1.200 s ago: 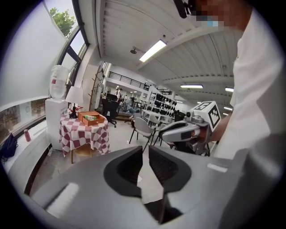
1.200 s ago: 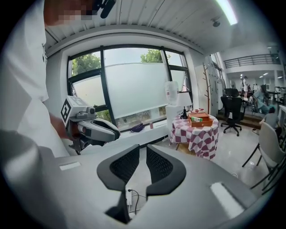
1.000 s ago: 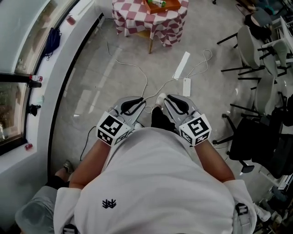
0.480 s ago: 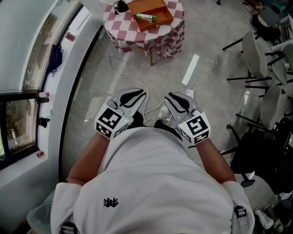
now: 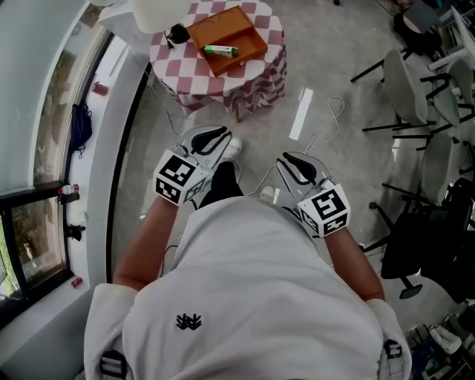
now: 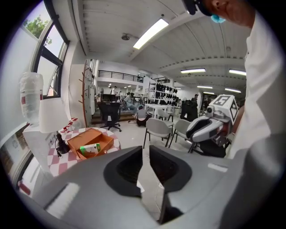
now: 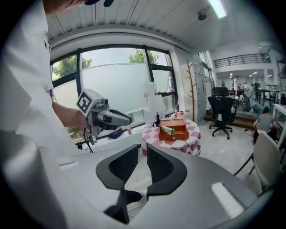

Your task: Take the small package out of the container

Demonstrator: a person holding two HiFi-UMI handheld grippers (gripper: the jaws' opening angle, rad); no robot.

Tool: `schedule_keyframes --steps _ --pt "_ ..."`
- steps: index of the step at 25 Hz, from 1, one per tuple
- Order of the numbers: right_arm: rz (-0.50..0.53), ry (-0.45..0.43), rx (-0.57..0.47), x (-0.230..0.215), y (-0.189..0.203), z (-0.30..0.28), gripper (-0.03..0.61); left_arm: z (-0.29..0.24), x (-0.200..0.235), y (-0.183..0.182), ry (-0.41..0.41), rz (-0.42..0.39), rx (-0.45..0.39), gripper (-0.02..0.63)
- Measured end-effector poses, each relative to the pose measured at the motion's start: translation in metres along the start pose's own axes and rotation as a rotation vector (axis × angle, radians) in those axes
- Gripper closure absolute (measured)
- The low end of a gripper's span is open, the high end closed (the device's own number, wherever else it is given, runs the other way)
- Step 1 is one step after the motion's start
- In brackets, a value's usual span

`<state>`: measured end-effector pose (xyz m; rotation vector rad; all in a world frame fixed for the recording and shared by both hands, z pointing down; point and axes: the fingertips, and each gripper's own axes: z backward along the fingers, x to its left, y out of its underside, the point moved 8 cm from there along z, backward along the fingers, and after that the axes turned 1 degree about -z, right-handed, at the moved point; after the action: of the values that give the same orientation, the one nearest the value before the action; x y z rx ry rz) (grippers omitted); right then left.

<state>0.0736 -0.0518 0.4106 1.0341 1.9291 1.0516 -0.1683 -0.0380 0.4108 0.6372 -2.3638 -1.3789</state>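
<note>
A small green and white package [image 5: 221, 51] lies inside an orange open container [image 5: 245, 33] on a round table with a red-checked cloth [image 5: 256, 67]. Both grippers are held at waist height, well short of the table. My left gripper [image 5: 221, 138] points toward the table; its jaws are opening by a narrow gap with nothing between them. My right gripper [image 5: 289, 163] shows a slim gap and is empty too. The left gripper view shows the container [image 6: 85, 137] and package [image 6: 90, 149] far ahead to the left. The right gripper view shows the container [image 7: 178, 132] and package [image 7: 167, 130] ahead.
A white lamp shade [image 5: 156, 11] and a black item [image 5: 177, 33] stand at the table's left. A white power strip [image 5: 300, 113] and cables [image 5: 330, 119] lie on the floor. Office chairs [image 5: 415, 89] crowd the right. A curved window ledge [image 5: 111, 148] runs along the left.
The table with the container has come further into the head view and closer. Both grippers have spread apart, the left one rising a little toward the table.
</note>
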Motion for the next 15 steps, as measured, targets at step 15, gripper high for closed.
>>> schedule_keyframes --steps 15 --pt "-0.193 0.317 -0.005 -0.046 -0.060 -0.099 0.522 -0.121 0.243 -0.001 0.149 -0.252 0.195 0.499"
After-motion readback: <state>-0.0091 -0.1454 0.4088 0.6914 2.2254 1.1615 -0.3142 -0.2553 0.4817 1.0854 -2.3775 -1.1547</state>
